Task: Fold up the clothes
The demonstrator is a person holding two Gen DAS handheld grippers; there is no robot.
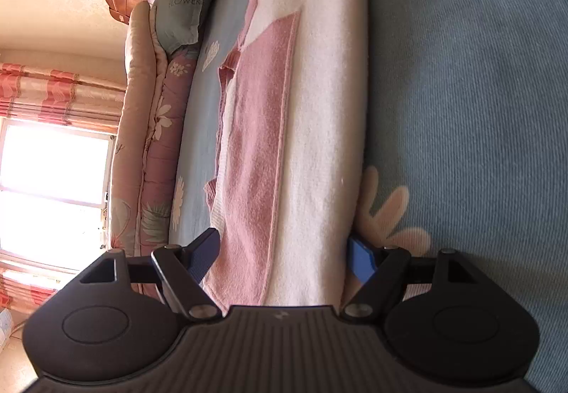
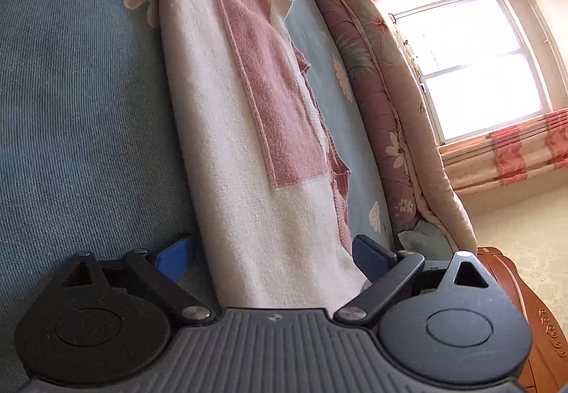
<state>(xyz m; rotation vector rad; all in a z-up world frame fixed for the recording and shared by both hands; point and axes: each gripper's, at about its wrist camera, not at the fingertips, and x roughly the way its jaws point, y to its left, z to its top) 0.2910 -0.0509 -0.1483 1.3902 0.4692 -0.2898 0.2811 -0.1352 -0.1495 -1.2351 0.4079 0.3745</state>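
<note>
The cream-and-pink knitted sweater [image 1: 312,130] lies folded into a long strip on the blue bedspread [image 1: 479,109]. The left gripper [image 1: 284,258] and right gripper [image 2: 273,254] straddle its ends, jaws wide, apparently unclamped; the crosswise folds remain.

Each gripper is black plastic: a ribbed centre plate flanked by two round discs with oval insets. Silver screws pin the black link arms. The fingers [image 1: 360,260] are blue blocks.

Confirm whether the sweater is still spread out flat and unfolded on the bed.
No: the sweater lies folded into a long narrow strip on the bed, a pink panel lapped over its cream side.
</note>
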